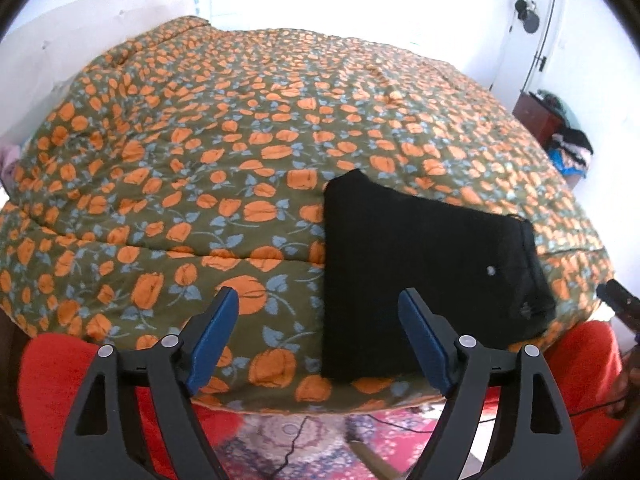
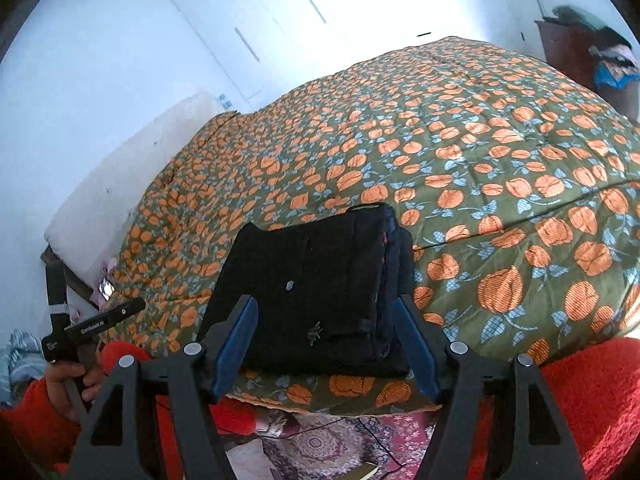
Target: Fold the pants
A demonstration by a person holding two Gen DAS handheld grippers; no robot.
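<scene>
The black pants [image 1: 424, 272] lie folded into a compact rectangle on the near edge of the bed [image 1: 224, 128], with a small white button on top. My left gripper [image 1: 318, 304] is open and empty, held above the bed edge just left of the pants. In the right wrist view the same folded pants [image 2: 320, 280] lie straight ahead. My right gripper [image 2: 326, 312] is open and empty, its blue pads level with the near side of the pants, not touching them.
The bed carries an olive quilt with orange flowers [image 2: 500, 184]. A patterned red rug [image 1: 384, 436] and a cable lie below the bed edge. A brown cabinet with clothes [image 1: 560, 132] stands at the far right. The other gripper's handle [image 2: 92, 330] shows at the left.
</scene>
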